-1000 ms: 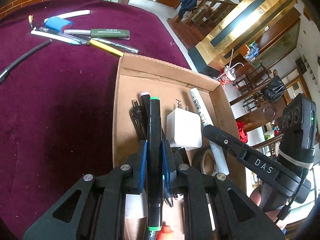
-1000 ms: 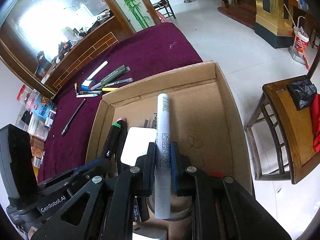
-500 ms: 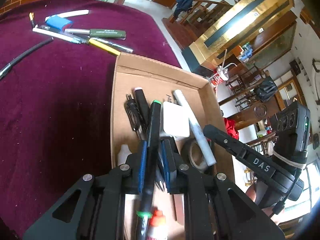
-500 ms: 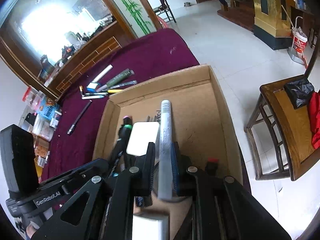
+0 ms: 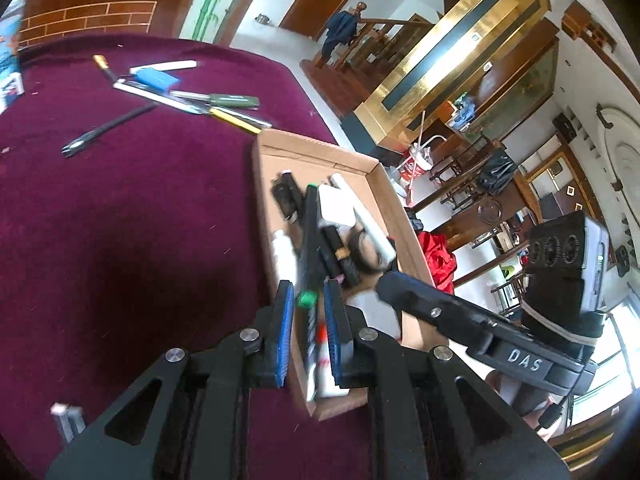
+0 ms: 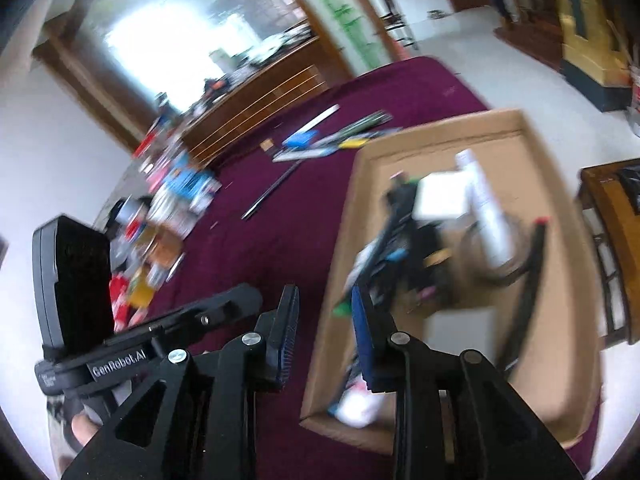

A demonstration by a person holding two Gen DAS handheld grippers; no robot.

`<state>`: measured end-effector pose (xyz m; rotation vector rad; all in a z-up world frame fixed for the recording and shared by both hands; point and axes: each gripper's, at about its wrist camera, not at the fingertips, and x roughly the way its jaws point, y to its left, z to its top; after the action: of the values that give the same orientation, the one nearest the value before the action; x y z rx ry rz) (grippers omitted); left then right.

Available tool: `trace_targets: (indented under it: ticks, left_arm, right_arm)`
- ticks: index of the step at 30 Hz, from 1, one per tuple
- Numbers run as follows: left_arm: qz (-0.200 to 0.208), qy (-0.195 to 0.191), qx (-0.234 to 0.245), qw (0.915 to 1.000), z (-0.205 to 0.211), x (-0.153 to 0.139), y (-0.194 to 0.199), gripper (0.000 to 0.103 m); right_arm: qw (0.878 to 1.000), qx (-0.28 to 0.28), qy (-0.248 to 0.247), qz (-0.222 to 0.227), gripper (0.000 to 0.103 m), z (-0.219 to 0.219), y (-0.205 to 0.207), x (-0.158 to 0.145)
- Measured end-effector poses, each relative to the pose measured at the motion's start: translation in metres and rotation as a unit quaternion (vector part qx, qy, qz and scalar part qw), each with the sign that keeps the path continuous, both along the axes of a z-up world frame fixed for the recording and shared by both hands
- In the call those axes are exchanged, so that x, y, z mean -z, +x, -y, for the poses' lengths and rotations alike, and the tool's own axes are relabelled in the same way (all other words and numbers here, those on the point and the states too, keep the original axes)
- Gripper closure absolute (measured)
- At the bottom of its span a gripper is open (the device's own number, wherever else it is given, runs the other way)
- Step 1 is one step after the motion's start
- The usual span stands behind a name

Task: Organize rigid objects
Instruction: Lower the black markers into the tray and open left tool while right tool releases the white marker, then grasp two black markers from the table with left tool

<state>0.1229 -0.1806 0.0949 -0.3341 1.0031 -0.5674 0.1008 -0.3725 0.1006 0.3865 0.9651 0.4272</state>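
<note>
Left wrist view
- Left gripper (image 5: 307, 312): jaws parted, blue pads on either side of a gap, nothing clamped; it hangs over the near end of the cardboard box (image 5: 394, 216).
- Black marker (image 5: 310, 236): lies lengthwise in the box, its green near cap between the pads but not touching them as far as can be seen.
- Box contents: a white charger block (image 5: 336, 206) toward the far end, a white marker (image 5: 366, 218) on its right, a roll of tape (image 5: 362, 250) to the near right, a small white bottle (image 5: 282, 254) on the left; all slightly blurred.
- Box position: on the maroon tablecloth (image 5: 120, 220), at the right edge of the table.
- Loose items: a cluster of pens (image 5: 192, 98) lies far left on the cloth, well apart from the box, with a black pen (image 5: 106, 130) nearer and to its left.
- Right gripper (image 5: 480, 328): seen from the side at near right; its jaws cannot be made out here.

Right wrist view (heavily blurred)
- Right gripper (image 6: 324, 328): jaws wide apart, holding nothing; the left pad is over the cloth, the right pad over the near left wall of the box (image 6: 568, 248).
- Box contents: white marker (image 6: 486, 204) and white charger (image 6: 440, 196) toward the far end, dark items to the left of them.
- Left gripper (image 6: 192, 320): seen at near left, its jaws hidden.
</note>
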Motion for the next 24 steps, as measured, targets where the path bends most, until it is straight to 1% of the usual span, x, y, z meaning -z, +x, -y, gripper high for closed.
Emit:
trace_targets:
  ticks: [2,4,6,7,9,11,14,17,20,21,24]
  left_arm:
    - [0.008,0.0,-0.001,1.0,-0.017,-0.002,-0.012,0.091]
    - [0.016,-0.002,-0.005,0.9999,-0.041,-0.001,-0.03,0.084]
    - [0.027,0.003,-0.011,0.9996,-0.063,0.0,-0.047,0.067]
    - [0.032,0.011,-0.019,0.9993,-0.074,0.002,-0.054,0.064]
    - [0.036,0.032,-0.035,0.9982,-0.099,0.009,-0.071,0.063]
    - [0.029,0.06,-0.051,0.9964,-0.123,0.021,-0.087,0.063]
    - [0.019,0.091,-0.06,0.9939,-0.14,0.038,-0.105,0.063]
    - [0.004,0.109,-0.058,0.9923,-0.143,0.057,-0.117,0.063]
    - [-0.001,0.125,-0.051,0.9908,-0.133,0.072,-0.117,0.063]
    - [-0.001,0.131,-0.051,0.99,-0.129,0.075,-0.116,0.063]
    - [0.009,0.133,-0.052,0.9897,-0.129,0.074,-0.113,0.063]
  right_arm:
    - [1.0,-0.019,0.019,-0.005,0.074,-0.018,-0.011,0.012]
    - [0.999,-0.039,0.028,-0.017,0.073,-0.036,-0.016,0.026]
    - [0.998,-0.054,0.031,-0.03,0.073,-0.055,-0.02,0.04]
    - [0.997,-0.061,0.03,-0.035,0.073,-0.063,-0.022,0.047]
    - [0.996,-0.081,0.024,-0.041,0.073,-0.081,-0.024,0.057]
    - [0.994,-0.099,0.017,-0.038,0.074,-0.095,-0.026,0.065]
    - [0.992,-0.117,0.013,-0.038,0.074,-0.107,-0.026,0.074]
    - [0.992,-0.121,-0.002,-0.036,0.074,-0.11,-0.025,0.08]
    - [0.992,-0.123,-0.006,-0.042,0.074,-0.108,-0.026,0.086]
    - [0.991,-0.124,-0.008,-0.042,0.074,-0.108,-0.026,0.087]
    - [0.991,-0.13,-0.02,-0.033,0.074,-0.108,-0.029,0.087]
